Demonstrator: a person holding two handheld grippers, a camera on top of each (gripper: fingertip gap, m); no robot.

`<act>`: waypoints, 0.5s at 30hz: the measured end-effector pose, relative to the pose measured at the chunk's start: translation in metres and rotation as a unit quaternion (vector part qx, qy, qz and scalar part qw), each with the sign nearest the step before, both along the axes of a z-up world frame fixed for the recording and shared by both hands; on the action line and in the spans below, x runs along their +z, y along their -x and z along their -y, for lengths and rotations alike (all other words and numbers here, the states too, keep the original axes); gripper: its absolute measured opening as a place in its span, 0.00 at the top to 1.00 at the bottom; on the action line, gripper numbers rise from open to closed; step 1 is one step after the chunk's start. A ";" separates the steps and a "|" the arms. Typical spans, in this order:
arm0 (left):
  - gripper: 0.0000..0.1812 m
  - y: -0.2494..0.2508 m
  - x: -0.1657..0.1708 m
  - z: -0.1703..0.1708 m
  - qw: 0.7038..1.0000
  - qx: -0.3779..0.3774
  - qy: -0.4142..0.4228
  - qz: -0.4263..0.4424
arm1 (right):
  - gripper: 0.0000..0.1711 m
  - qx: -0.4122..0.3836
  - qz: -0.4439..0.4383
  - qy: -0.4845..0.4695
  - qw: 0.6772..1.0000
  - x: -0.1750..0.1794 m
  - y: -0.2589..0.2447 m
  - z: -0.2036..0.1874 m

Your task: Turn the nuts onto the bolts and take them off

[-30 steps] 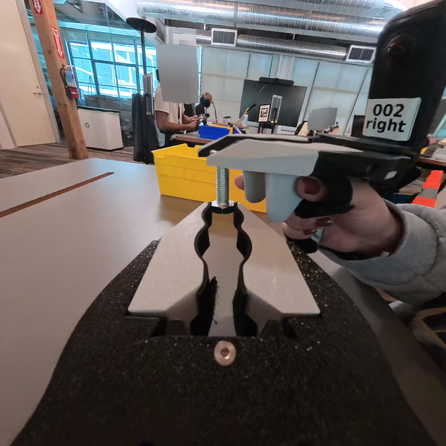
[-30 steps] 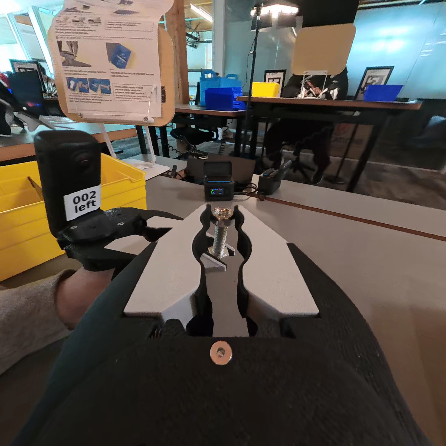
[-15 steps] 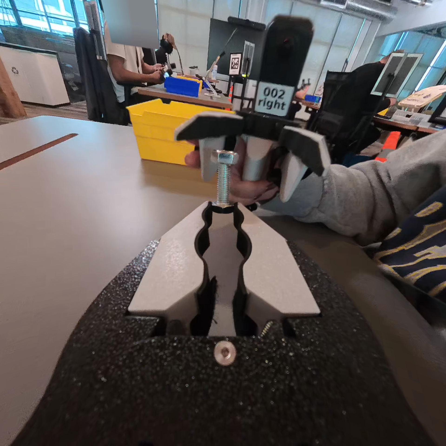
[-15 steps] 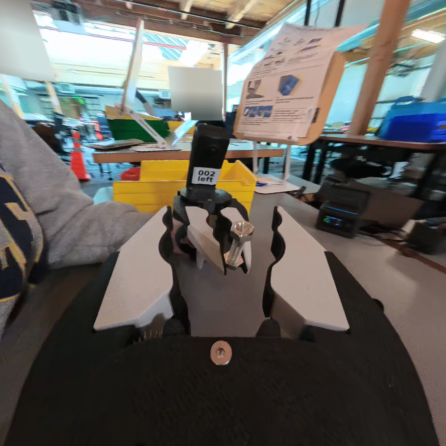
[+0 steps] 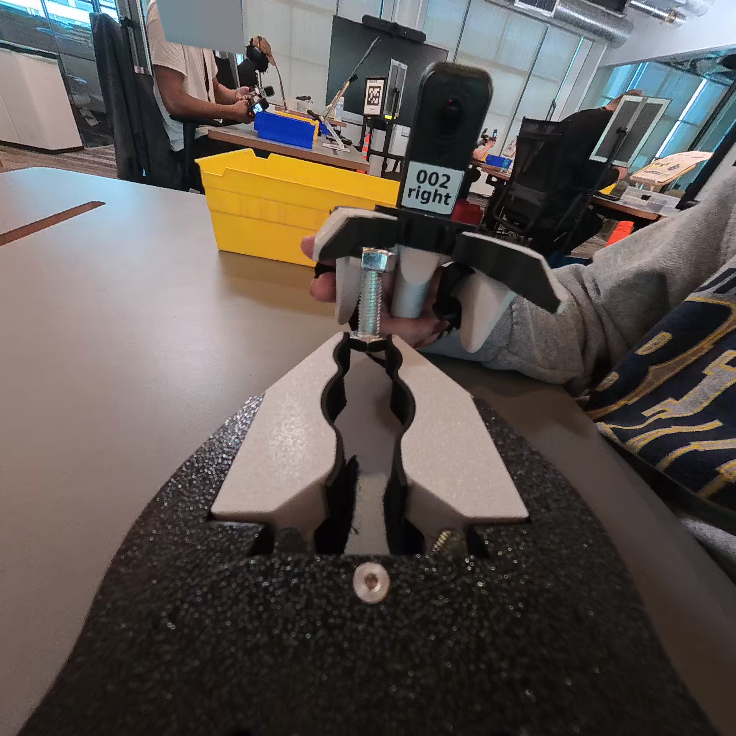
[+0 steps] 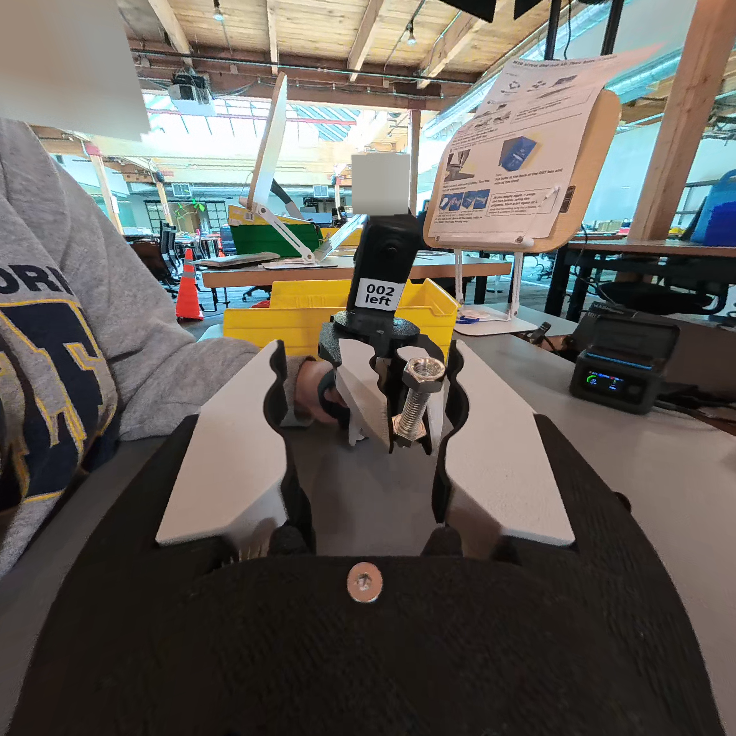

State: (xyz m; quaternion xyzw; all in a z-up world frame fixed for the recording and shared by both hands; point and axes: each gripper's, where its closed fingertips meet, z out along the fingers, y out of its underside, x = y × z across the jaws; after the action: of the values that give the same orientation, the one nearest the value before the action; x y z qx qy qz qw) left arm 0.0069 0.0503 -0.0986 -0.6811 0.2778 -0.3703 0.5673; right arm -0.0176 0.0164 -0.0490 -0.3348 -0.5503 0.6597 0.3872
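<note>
One bolt point(image 5: 370, 294), one nut point(image 6: 409, 430) — your left gripper point(image 5: 367, 345) pinches the nut at its tips, bolt upright above the table point(image 5: 119, 318). Your right gripper point(image 6: 368, 402) faces it, spread wide, holding nothing.

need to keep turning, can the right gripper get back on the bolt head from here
Probably yes: the right gripper is open, and the bolt stands upright before it, its nut held by the left gripper.

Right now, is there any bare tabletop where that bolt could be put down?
Yes: the wide bare table left of the yellow bin is free. It is crowded around the bolt, between both grippers, and near the small black device with its cables.
</note>
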 end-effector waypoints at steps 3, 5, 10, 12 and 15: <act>0.92 0.005 0.004 -0.002 1.000 0.006 0.001 0.022 | 0.53 -0.006 0.007 -0.001 1.000 -0.003 -0.003 -0.004; 0.92 0.011 0.010 -0.002 0.999 0.010 -0.002 0.050 | 0.55 -0.017 0.013 -0.019 1.000 -0.007 -0.007 -0.006; 0.92 0.004 0.006 0.000 0.999 -0.004 0.005 0.034 | 0.62 -0.040 0.001 -0.001 0.999 0.000 -0.009 -0.017; 0.92 -0.001 0.003 0.002 1.000 -0.015 0.009 0.022 | 0.66 -0.046 -0.002 0.003 0.999 0.003 -0.006 -0.017; 0.92 -0.004 0.004 0.005 0.999 -0.027 0.008 0.024 | 0.76 -0.061 0.006 -0.009 0.998 0.001 0.000 -0.017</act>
State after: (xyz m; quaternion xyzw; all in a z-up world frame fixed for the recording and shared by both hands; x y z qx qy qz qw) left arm 0.0107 0.0454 -0.0950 -0.6687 0.2791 -0.4043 0.5581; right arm -0.0174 0.0333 -0.0484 -0.3685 -0.5369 0.6278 0.4264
